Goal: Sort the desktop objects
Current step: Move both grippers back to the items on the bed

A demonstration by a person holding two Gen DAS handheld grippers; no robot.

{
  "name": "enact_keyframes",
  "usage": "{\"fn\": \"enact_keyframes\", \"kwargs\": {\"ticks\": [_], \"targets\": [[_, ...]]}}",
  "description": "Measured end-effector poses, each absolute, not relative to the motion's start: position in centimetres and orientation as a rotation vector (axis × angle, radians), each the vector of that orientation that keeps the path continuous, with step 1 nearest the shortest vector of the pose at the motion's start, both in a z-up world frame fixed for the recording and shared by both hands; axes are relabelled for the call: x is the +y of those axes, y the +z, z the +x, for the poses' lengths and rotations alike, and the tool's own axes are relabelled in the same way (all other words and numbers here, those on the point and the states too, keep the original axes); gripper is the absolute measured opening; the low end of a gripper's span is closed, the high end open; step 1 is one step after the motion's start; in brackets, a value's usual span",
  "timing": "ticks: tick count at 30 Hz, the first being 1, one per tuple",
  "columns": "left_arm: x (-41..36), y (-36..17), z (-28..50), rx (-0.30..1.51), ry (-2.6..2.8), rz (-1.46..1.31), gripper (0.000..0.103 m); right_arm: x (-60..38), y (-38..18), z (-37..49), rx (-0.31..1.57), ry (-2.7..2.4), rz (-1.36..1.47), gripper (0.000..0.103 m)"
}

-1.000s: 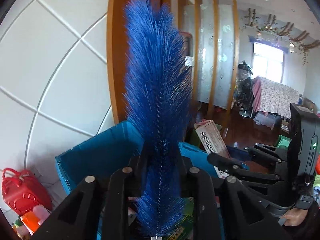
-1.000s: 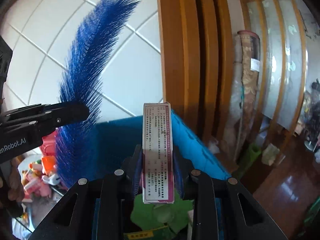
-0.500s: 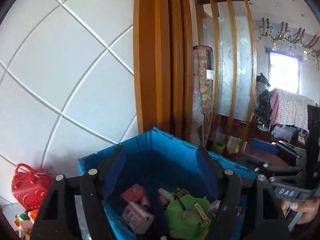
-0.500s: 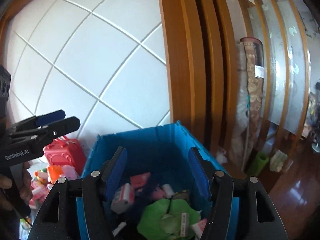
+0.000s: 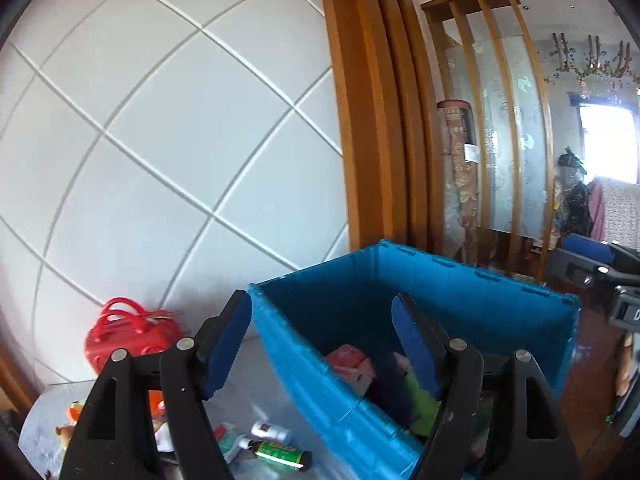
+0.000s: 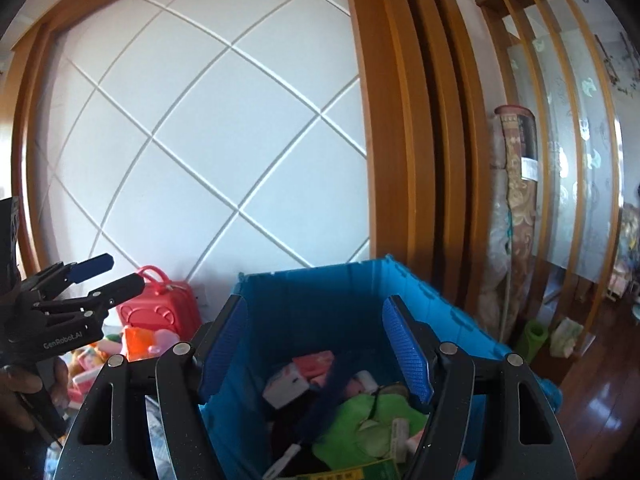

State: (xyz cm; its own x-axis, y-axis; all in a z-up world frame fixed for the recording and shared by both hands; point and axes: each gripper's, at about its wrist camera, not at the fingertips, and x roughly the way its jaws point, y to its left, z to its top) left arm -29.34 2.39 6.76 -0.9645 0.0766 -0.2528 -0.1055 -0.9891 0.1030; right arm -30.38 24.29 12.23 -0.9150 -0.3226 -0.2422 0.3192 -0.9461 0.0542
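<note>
Both claws wide, empty, over the bin (image 6: 360, 292).
Left claw (image 5: 322, 344), right claw (image 6: 314, 344): bin part-filled; seemingly bottles (image 5: 276, 446) under the left claw remain on the desk (image 5: 256, 400).

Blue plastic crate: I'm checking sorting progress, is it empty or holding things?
Holding things. The blue plastic crate contains small pink-and-white boxes and a green item.

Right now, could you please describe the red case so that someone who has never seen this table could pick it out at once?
Start from the big blue crate standing before the white diamond-patterned wall. Just left of the crate, against that wall, sits the red case, behind a jumble of small toys and packets. It is the only solid red, suitcase-shaped thing there, with a looped handle on top and a bear face moulded on its front.
</note>
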Motion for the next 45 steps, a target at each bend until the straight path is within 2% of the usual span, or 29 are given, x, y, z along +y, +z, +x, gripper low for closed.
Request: {"fn": "enact_keyframes", "kwargs": {"ticks": [9, 14, 27, 34, 38, 45], "targets": [[-3.6, 3.5, -23.6, 0.191, 3.106, -0.378, 0.072, 19.6, 9.5, -25.1, -0.019, -2.747, 0.337, 0.078], [-7.3, 2.1, -20.9, 0.256, 3.124, -0.395, 0.072, 16.5, 8.9, -21.8, -0.048, -2.760, 0.351, 0.081], [-17.0, -4.0, -16.6, 0.355, 3.111, -0.529, 0.072, 8.4, 3.2, -15.3, -0.071, -2.805, 0.560, 0.081], [-19.8, -9.3, -16.2, 0.354, 3.098, -0.675, 0.072, 5.7, -0.8, -16.5, -0.030, -2.760, 0.709, 0.081], [-20.5, -13.6, -16.8, 0.331, 3.069, -0.793, 0.072, 3.1, -5.1, -19.0, 0.034, -2.668, 0.837, 0.081], [-19.3, -21.4, -18.7, 0.355, 2.933, -0.977, 0.072, -0.2, -13.5, -23.7, 0.072, -2.488, 1.076, 0.068]]}}
